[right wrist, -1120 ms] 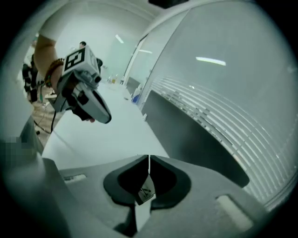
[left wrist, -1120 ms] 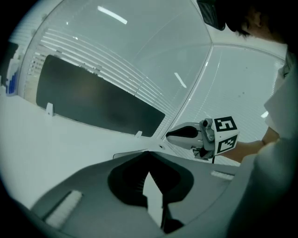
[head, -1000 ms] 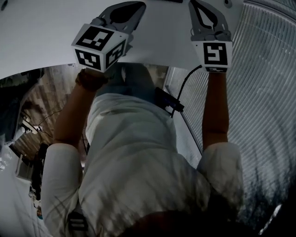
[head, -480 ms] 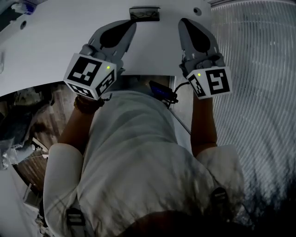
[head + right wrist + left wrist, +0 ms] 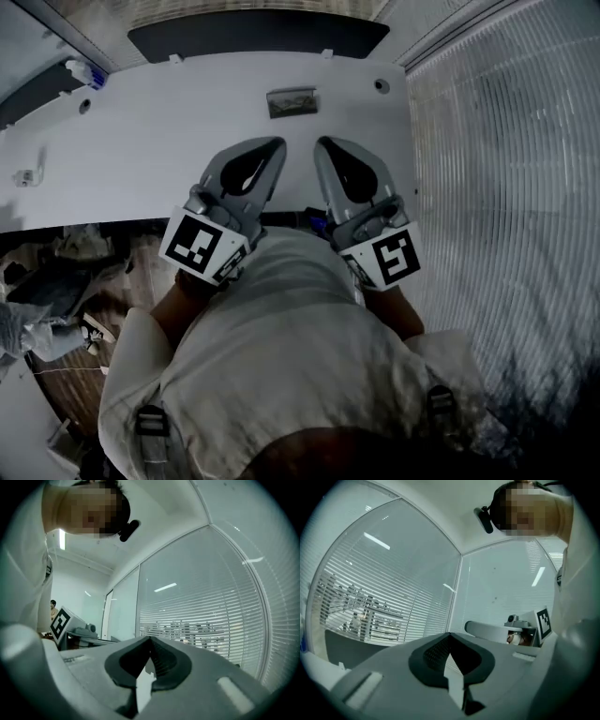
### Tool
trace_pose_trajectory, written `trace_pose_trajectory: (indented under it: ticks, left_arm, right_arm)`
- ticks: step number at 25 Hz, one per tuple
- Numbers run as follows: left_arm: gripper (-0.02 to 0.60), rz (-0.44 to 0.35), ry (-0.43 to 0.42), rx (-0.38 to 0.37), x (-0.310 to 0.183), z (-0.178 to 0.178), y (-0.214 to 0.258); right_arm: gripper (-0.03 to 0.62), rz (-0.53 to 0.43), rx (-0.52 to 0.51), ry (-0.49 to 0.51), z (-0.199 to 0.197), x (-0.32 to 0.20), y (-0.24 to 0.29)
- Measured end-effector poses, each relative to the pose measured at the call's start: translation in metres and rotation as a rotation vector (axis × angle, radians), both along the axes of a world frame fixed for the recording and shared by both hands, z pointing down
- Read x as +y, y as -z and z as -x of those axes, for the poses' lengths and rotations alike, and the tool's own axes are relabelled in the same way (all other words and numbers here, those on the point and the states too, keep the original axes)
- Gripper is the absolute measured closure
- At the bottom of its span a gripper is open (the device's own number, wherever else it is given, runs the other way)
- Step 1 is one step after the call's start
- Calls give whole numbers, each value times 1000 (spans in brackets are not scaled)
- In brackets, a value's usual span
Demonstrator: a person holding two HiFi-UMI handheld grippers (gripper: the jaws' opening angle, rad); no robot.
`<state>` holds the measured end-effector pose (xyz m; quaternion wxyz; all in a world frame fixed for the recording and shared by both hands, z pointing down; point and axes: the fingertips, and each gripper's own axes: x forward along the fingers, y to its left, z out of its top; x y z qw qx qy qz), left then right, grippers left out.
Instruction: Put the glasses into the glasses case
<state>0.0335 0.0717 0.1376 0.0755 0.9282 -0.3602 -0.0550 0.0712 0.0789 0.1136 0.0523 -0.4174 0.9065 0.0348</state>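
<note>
In the head view a small rectangular glasses case (image 5: 292, 101) lies on the white table (image 5: 169, 141), far ahead of both grippers. What it holds is too small to tell. My left gripper (image 5: 277, 143) and right gripper (image 5: 322, 142) hang side by side close to the person's chest, above the table's near edge. Both are shut with nothing between their jaws. In the left gripper view the left gripper (image 5: 449, 634) faces a glass wall, with the right gripper's marker cube (image 5: 543, 622) off to the right. In the right gripper view the right gripper (image 5: 150, 638) faces window blinds.
A dark strip (image 5: 253, 33) runs along the table's far edge. A small bottle (image 5: 82, 73) and a small white fitting (image 5: 26, 176) sit at the table's left. Glass with blinds (image 5: 506, 187) stands to the right. Clutter (image 5: 47, 281) lies on the floor at the left.
Both grippers have drawn in toward each other and nearer the chest. The view has shifted, so the whole table and the case now show.
</note>
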Motion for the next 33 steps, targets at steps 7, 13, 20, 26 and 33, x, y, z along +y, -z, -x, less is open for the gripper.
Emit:
trace_pose_trajectory:
  ticks: [7, 13, 20, 26, 33]
  left_arm:
    - [581, 5, 19, 0, -2, -5, 2]
    - [581, 10, 14, -16, -5, -4, 0]
    - [581, 25, 14, -10, -8, -4, -8]
    - [581, 27, 5, -12, -9, -8, -8]
    - [581, 33, -1, -10, -13, -9, -14]
  right_arm:
    - [592, 27, -35, -14, -4, 8, -5]
    - [594, 35, -29, -12, -8, 0, -10]
    - [594, 43, -47, 4, -5, -2, -11]
    - [594, 60, -46, 8, -10, -6, -10]
    - [594, 83, -33, 7, -15, -10, -15]
